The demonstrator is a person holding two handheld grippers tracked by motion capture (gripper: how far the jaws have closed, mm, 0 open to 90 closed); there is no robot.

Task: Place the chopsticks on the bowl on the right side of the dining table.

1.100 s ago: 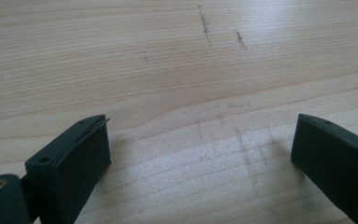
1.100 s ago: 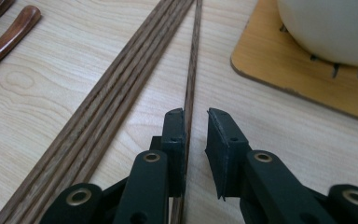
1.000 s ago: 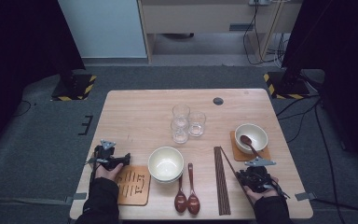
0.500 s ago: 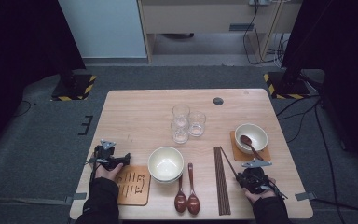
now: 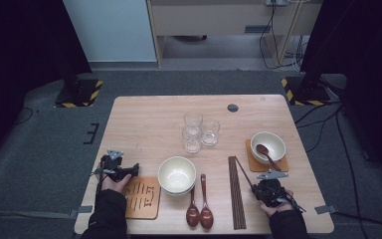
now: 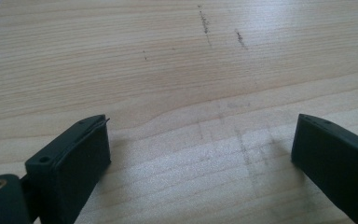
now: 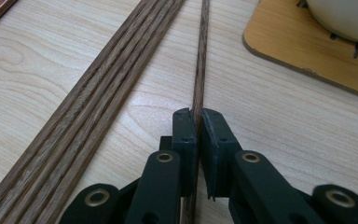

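The right gripper [image 7: 196, 122], its flat black jaws just closed, pinches one slim dark-wood chopstick [image 7: 200, 56] running straight ahead, grained bundled chopsticks [image 7: 98, 98] lying left of the jaws, a cork coaster [image 7: 307, 51] cut off beyond, while the left gripper [image 6: 200, 154] gapes over bare scuffed pale-wood table [image 6: 177, 56].
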